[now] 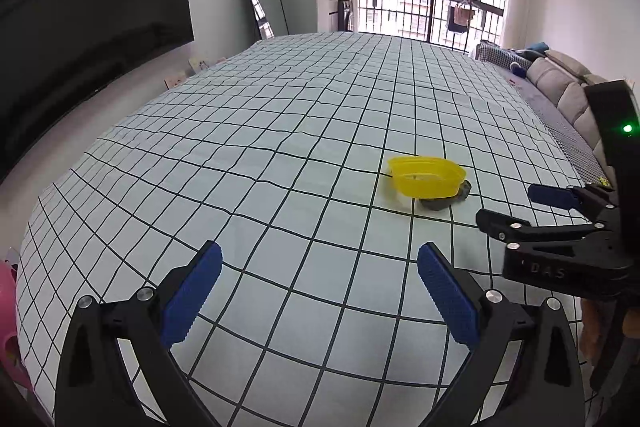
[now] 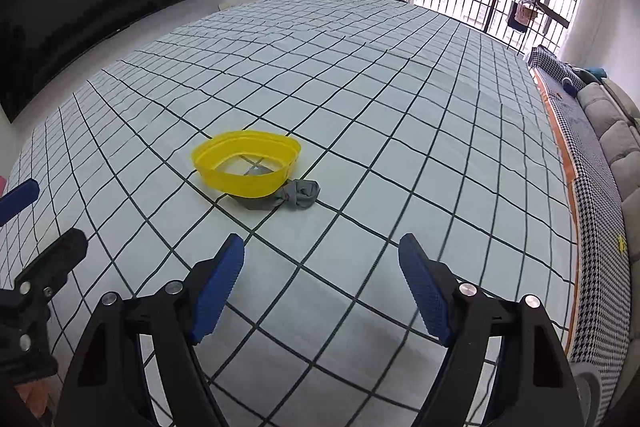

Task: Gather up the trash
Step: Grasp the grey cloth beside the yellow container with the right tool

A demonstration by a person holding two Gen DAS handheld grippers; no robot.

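Yellow bowl point(image 2: 247, 163) is touching a grey wad point(image 2: 298, 195) on the checked cloth point(image 2: 400, 115); I'm holding both my left gripper point(image 1: 320, 299) and right gripper point(image 2: 322, 285) spread wide, grasping nothing

Your left gripper point(image 1: 320, 291): jaws spread wide, holding nothing. Your right gripper point(image 2: 322, 283): likewise (both level, side by side).

A broad surface covered by a pale cloth point(image 1: 280, 147) with a black grid pattern carries everything. Lying directly on it toward the near right is a yellow plastic ring-shaped container point(image 1: 426, 181), open so the cloth shows through its middle. A crumpled grey wad point(image 2: 298, 195) lies on the cloth touching the container's near right side, partly tucked under its rim
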